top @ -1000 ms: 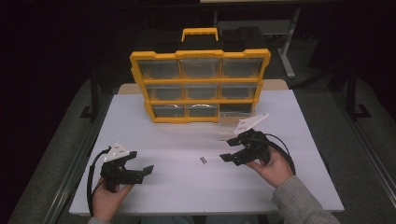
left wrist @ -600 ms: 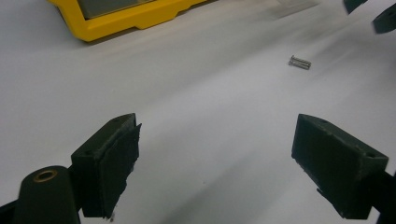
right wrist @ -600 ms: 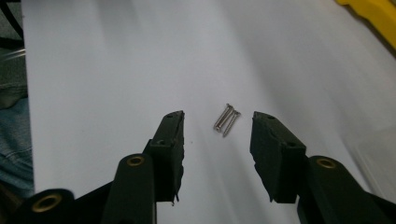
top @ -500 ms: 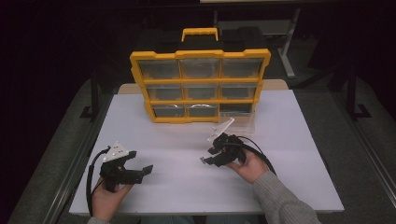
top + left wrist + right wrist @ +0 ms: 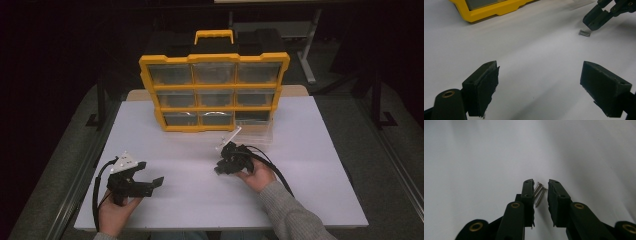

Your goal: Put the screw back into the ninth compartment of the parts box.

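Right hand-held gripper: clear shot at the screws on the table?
Probably yes. The right hand-held gripper already has its jaws either side of the screws, which lie flat on the bare white table; nothing sits between them.

Overhead light falls brightly on the white worktop (image 5: 310,150) while the surrounding room stays nearly black. Soft, short shadows lie beneath objects. The high view is slightly soft and grainy. In both gripper views the near jaws blur; the far worktop shows mild glare.

Yellow drawer organizer (image 5: 214,92) on white table (image 5: 310,150)
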`<action>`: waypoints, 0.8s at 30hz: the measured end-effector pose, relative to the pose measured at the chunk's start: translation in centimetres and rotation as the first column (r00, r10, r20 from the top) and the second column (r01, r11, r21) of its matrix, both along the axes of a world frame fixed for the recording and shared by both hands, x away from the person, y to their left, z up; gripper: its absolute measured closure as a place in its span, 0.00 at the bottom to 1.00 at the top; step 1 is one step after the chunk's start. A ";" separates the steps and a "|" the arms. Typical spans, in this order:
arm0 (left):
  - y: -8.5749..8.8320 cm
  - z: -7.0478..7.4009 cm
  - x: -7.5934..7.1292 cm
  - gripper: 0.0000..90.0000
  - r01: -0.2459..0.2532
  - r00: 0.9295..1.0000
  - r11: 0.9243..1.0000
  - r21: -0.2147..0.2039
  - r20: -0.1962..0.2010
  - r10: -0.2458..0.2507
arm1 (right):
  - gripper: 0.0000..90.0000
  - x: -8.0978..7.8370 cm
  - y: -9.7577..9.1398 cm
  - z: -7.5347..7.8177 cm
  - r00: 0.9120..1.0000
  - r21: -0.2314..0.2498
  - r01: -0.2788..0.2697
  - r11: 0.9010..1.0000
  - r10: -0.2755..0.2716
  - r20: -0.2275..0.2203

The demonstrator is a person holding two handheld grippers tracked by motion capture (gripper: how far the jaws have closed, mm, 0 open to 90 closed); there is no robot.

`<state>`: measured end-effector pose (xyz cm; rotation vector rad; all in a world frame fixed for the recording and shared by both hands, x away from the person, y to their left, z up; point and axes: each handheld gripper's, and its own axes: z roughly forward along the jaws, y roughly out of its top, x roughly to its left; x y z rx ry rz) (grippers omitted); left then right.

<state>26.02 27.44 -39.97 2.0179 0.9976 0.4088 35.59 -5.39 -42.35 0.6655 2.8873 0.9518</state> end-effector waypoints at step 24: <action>0.2 0.1 0.0 0.16 -0.004 1.000 1.000 -0.010 0.003 0.004 | 0.92 0.6 0.8 -1.0 1.000 -0.044 0.006 0.999 -0.006 0.013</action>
